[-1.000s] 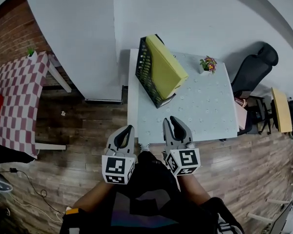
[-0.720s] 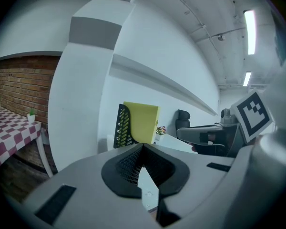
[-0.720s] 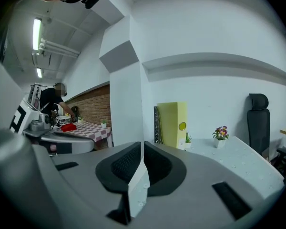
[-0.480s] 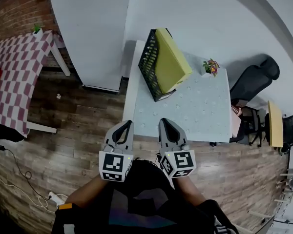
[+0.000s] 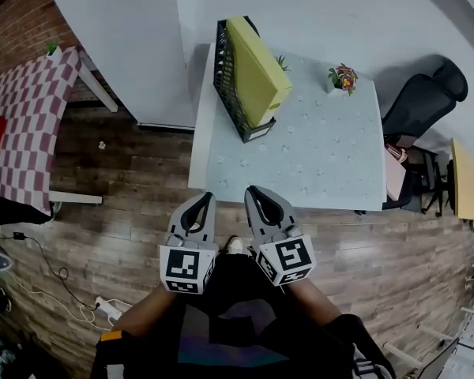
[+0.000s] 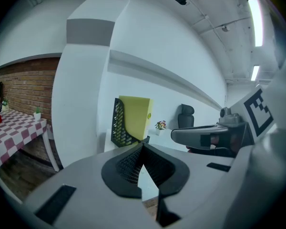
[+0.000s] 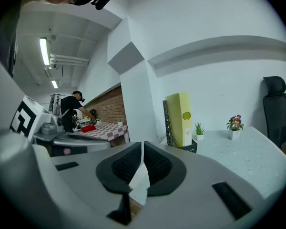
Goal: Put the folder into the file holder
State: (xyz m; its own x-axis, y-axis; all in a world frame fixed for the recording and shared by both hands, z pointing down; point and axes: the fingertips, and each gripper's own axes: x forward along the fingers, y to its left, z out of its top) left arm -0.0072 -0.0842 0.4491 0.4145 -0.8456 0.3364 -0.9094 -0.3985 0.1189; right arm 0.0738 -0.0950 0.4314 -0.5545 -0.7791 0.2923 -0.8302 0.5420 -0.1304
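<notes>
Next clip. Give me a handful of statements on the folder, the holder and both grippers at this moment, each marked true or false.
1. The yellow folder stands inside the black file holder. True.
2. The right gripper is clamped on the folder. False: its jaws are together on nothing, out past the table's near edge.
3. The left gripper has its jaws together and holds nothing. True.
4. The flower pot sits inside the file holder. False: it stands on the white table near the far right corner, apart from the holder.
</notes>
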